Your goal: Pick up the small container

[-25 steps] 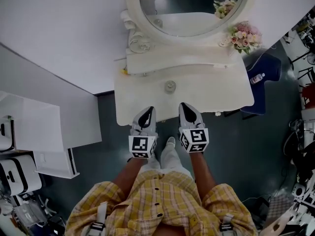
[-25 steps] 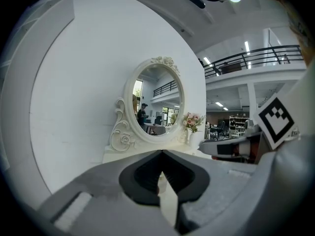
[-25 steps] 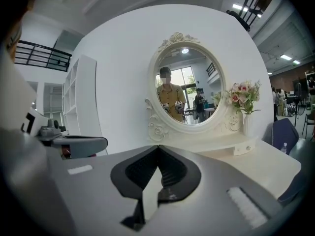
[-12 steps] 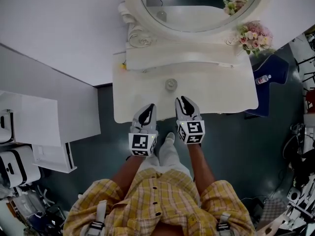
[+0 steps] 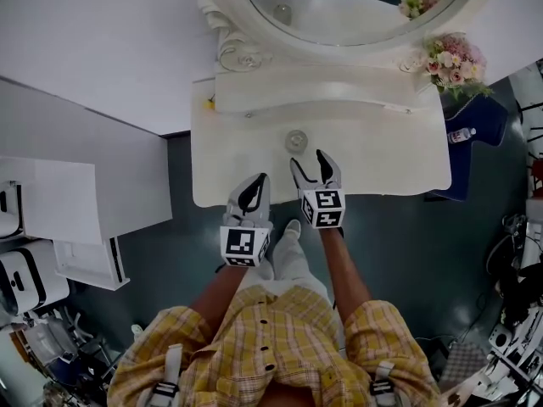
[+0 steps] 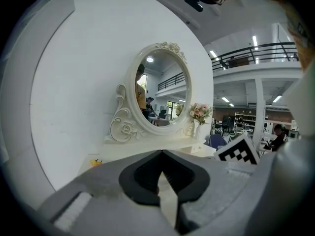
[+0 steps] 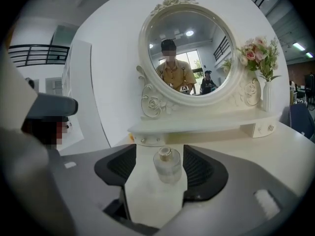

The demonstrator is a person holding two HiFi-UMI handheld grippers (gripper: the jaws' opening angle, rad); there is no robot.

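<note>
Two tongs hang over the near edge of the white desk [image 5: 382, 155], both pointing toward the small container [image 7: 168, 166], a clear glass bottle with a metal neck. The right tongs [image 5: 309, 161] are just short of the container and their jaws are opening. The right gripper view shows the bottle upright in line with the gap, with neither pad touching it. In the head view it stands free on the desk just beyond the tips. The left tongs [image 5: 257, 183] sit nearer the person than the container and to its left. Their jaws are pressed together at the tips with nothing between them.

Behind the container a raised shelf [image 5: 322, 87] runs along the back of the desk. The oval mirror [image 5: 339, 7], in a carved white frame, stands on that shelf farther back. A vase of pink flowers [image 5: 454, 58] is behind the container and well to its right, beside the mirror frame. A small yellow object [image 5: 209, 103] lies behind and to its left, at the end of the shelf. The person's yellow plaid shirt [image 5: 271, 346] fills the near side, well apart from the container.
</note>
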